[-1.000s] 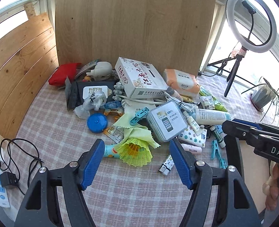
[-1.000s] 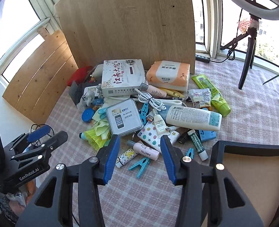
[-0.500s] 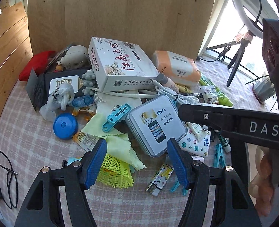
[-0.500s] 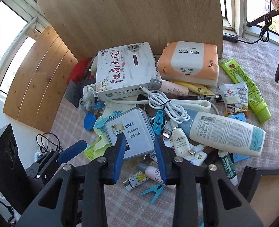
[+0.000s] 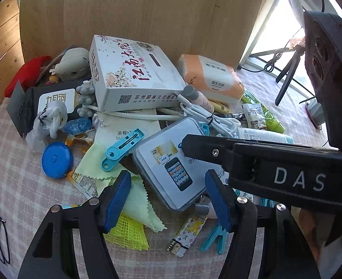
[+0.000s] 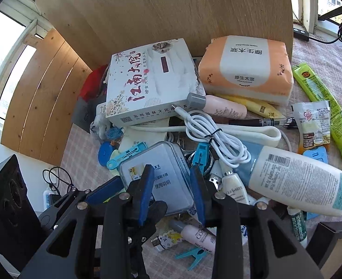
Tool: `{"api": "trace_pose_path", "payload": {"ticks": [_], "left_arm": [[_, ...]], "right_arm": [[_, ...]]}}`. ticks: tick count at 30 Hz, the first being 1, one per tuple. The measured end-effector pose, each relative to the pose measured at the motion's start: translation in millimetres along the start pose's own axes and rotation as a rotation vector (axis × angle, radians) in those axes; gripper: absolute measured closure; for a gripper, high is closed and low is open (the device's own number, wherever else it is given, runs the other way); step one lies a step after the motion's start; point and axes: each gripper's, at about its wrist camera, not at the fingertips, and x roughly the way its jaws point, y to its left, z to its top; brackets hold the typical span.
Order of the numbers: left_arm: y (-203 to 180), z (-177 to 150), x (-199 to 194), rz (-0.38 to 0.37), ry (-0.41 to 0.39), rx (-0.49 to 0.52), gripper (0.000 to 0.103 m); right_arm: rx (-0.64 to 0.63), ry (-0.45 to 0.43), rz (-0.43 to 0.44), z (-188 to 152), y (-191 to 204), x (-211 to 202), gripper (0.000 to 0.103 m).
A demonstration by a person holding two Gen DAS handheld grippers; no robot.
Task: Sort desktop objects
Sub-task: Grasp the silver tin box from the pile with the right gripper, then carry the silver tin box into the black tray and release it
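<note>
A pile of small objects lies on the checked tablecloth. A grey tin box [image 5: 171, 162] with a phone picture lies tilted on top of the pile; it also shows in the right wrist view [image 6: 157, 174]. My left gripper [image 5: 168, 200] is open, its blue pads either side of the tin's near end, above a yellow-green cloth [image 5: 133, 193]. My right gripper [image 6: 172, 190] is open and close over the same tin, its pads astride the tin's near part. The right gripper's body [image 5: 263, 167] crosses the left view.
A white printed box [image 6: 152, 88], an orange tissue pack [image 6: 245, 67], a white cable [image 6: 212, 134], a white lotion bottle [image 6: 298, 181], a blue tape measure [image 5: 57, 160], clips and tubes crowd the pile. A wooden board [image 5: 136, 11] stands behind.
Both grippers have moved forward and down toward the pile, converging on the grey tin. The right gripper has narrowed its opening.
</note>
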Motion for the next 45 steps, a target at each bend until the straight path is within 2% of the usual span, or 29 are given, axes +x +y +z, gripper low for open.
{"api": "trace_pose_path", "payload": {"ticks": [7,15,23,31,36,45], "left_arm": [[3,-1,5,-0.064,0.021,-0.043,0.038],[5,1,0,-0.053,0.008,-0.04,0.041],[-11,-4,-21,-0.066,-0.022,0.0,0.041],[-61,-17,-41,-0.141,-0.026,0.097,0.041],[-114,-30,-48,-0.203,-0.017,0.192,0.041],[-215,-66,-44,-0.318,0.06,0.381,0.041]], "right_arm": [[-0.006,0.006,0.003,-4,4,7,0.06],[-0.007,0.017,0.014,-12,9,4,0.062],[-0.009,-0.009,0.029,-25,12,-21,0.062],[0.043,-0.061,0.013,-53,-13,-71,0.062],[0.104,-0.105,-0.024,-82,-42,-111,0.062],[0.242,-0.165,-0.128,-146,-112,-179,0.062]]}}
